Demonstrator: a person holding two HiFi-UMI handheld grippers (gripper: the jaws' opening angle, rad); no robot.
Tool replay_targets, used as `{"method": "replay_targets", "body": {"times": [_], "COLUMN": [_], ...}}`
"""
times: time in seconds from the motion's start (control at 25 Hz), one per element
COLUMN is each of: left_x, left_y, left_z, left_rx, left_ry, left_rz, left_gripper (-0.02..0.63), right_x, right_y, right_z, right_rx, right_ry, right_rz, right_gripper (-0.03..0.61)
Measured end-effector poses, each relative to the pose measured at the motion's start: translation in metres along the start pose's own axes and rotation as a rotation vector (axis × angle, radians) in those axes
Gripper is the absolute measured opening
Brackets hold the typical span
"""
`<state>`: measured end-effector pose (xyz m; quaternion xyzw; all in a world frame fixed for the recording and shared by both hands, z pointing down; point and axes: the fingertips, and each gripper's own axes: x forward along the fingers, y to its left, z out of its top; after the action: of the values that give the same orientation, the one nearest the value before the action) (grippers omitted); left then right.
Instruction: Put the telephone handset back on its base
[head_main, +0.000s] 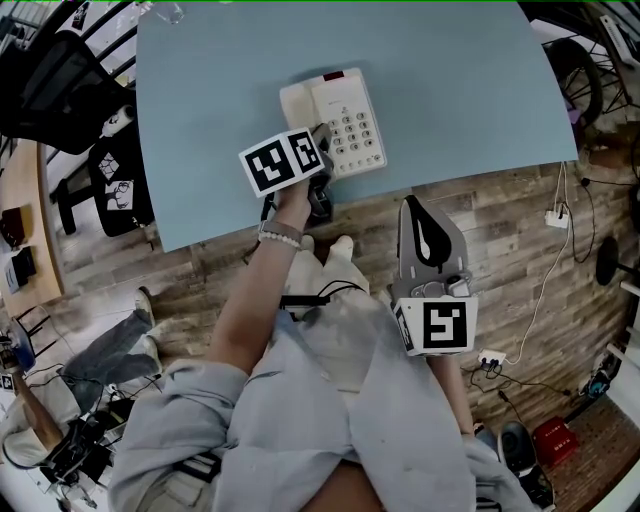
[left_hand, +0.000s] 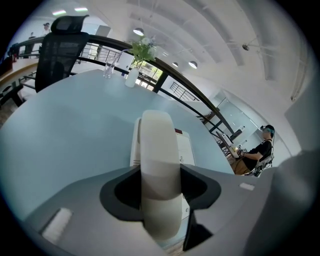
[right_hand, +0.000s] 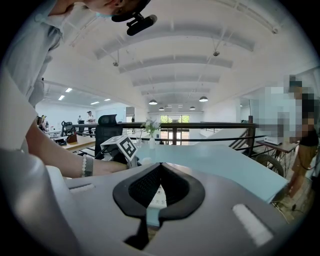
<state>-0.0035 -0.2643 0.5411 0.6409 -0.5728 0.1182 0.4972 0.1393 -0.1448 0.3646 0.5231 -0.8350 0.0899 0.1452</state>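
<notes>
The white telephone base (head_main: 350, 120) with its keypad stands near the front edge of the pale blue table (head_main: 460, 90). The white handset (head_main: 297, 104) lies lengthwise over the cradle on the base's left side. My left gripper (head_main: 320, 145) is shut on the handset's near end. In the left gripper view the handset (left_hand: 159, 160) fills the gap of the left gripper (left_hand: 160, 187), and the base (left_hand: 186, 150) shows just behind it. I cannot tell whether the handset touches the cradle. My right gripper (head_main: 413, 205) is shut and empty, off the table's front edge; its jaws (right_hand: 159, 170) meet.
A glass (left_hand: 109, 67) and a vase of flowers (left_hand: 134, 72) stand at the table's far end, with a black office chair (left_hand: 62, 50) behind. A power strip and cable (head_main: 556, 217) lie on the wooden floor at right. A person (left_hand: 260, 150) sits far off.
</notes>
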Motion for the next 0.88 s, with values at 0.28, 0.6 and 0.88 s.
{"method": "replay_targets", "body": {"times": [0.28, 0.6, 0.88], "left_x": [0.0014, 0.0003, -0.0013], "left_y": [-0.0001, 0.0005, -0.0002], "left_z": [-0.0015, -0.0025, 0.0015], "left_rx": [0.032, 0.040, 0.004], "left_ry": [0.012, 0.014, -0.005], "left_rz": [0.053, 0.057, 0.006], "left_gripper": [0.209, 0.209, 0.201], "right_x": [-0.0006, 0.0004, 0.0035], "right_y": [0.0013, 0.0045, 0.0073], "right_z": [-0.0015, -0.0019, -0.0015], "right_rx": [0.006, 0.008, 0.007], "right_ry": [0.007, 0.008, 0.006], "right_rz": [-0.002, 0.004, 0.011], "right_gripper": [0.006, 0.006, 0.006]}}
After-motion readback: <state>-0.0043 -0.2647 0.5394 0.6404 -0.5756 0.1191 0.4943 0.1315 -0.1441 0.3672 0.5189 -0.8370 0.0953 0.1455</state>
